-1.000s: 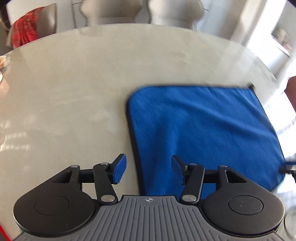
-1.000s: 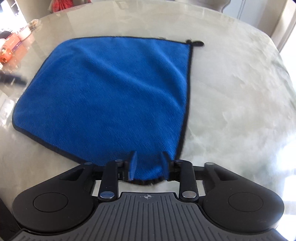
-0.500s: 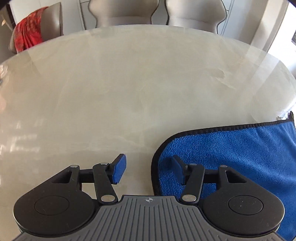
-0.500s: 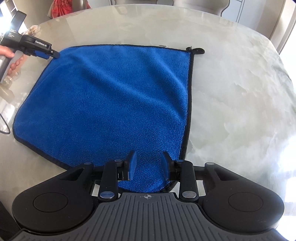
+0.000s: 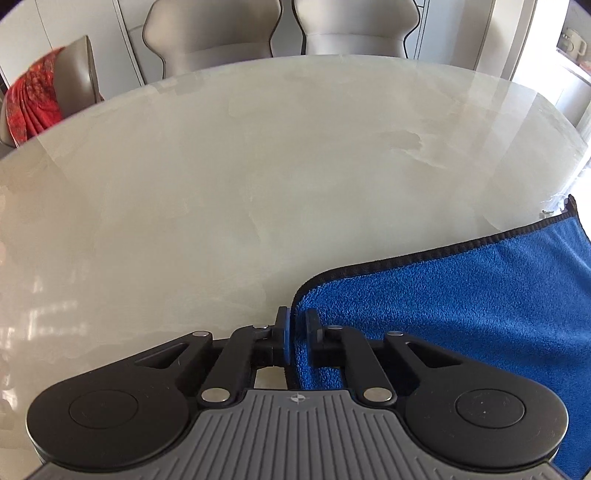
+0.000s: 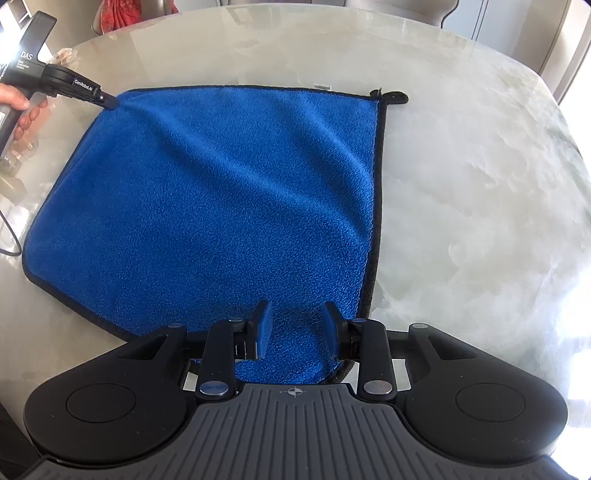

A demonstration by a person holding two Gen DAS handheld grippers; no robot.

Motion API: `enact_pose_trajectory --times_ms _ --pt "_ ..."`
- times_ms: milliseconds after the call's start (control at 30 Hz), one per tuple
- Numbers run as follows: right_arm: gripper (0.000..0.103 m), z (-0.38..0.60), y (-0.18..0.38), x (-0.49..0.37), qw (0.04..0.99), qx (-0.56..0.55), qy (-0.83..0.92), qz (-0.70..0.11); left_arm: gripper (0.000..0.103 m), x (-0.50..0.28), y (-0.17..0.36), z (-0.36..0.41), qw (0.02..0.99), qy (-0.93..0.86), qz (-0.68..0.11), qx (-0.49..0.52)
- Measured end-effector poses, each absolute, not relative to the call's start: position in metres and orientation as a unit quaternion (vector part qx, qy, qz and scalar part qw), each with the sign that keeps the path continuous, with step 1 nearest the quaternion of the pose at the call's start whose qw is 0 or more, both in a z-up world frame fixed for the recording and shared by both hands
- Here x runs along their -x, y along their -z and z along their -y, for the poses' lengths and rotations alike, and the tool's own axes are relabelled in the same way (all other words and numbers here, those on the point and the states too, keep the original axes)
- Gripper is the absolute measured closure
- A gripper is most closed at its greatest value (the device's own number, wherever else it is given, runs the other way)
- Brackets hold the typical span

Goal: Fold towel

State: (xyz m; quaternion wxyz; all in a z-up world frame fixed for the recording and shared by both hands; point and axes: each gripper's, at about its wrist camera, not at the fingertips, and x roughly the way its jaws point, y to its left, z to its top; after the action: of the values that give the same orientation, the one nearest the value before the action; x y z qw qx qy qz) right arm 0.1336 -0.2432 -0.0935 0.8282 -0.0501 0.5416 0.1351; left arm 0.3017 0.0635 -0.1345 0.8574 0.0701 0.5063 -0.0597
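Note:
A blue towel (image 6: 221, 199) with black edging lies flat on the pale marble table (image 6: 480, 184). In the left wrist view the towel (image 5: 461, 306) fills the lower right. My left gripper (image 5: 297, 326) is shut on the towel's far left corner; it also shows in the right wrist view (image 6: 109, 101), pinching that corner. My right gripper (image 6: 297, 323) is open, its fingers straddling the towel's near right corner, low over the cloth. A black hanging loop (image 6: 395, 96) sticks out at the far right corner.
Beige chairs (image 5: 354, 27) stand behind the table's far edge, one with a red cloth (image 5: 33, 96) draped on it. A black cable (image 6: 9, 236) runs at the table's left side. Bare tabletop (image 5: 221, 184) extends to the left and far side.
My left gripper moved to the towel's far left corner and closed on it. My right gripper stayed over the near right corner, still open.

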Motion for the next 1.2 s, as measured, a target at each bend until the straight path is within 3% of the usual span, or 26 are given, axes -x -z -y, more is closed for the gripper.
enact_pose_trajectory --times_ms 200,267,433,833,1200 --pt "0.072 0.243 0.09 -0.142 0.84 0.062 -0.139 -0.521 0.088 -0.29 0.119 -0.059 0.865 0.066 -0.491 -0.084" --pt "0.072 0.246 0.087 -0.153 0.848 0.064 -0.135 -0.508 0.08 -0.284 0.115 -0.059 0.868 0.064 -0.485 -0.085" --pt "0.072 0.27 0.085 -0.198 0.874 -0.012 -0.123 -0.47 0.076 -0.278 0.113 -0.059 0.865 0.079 -0.492 -0.062" --pt "0.072 0.282 0.107 -0.294 0.888 -0.026 -0.116 -0.445 0.07 -0.286 0.133 -0.049 0.857 0.081 -0.506 -0.053" --pt "0.068 0.27 0.121 -0.311 0.895 0.005 -0.105 -0.434 0.066 -0.293 0.137 -0.049 0.86 0.08 -0.5 -0.057"
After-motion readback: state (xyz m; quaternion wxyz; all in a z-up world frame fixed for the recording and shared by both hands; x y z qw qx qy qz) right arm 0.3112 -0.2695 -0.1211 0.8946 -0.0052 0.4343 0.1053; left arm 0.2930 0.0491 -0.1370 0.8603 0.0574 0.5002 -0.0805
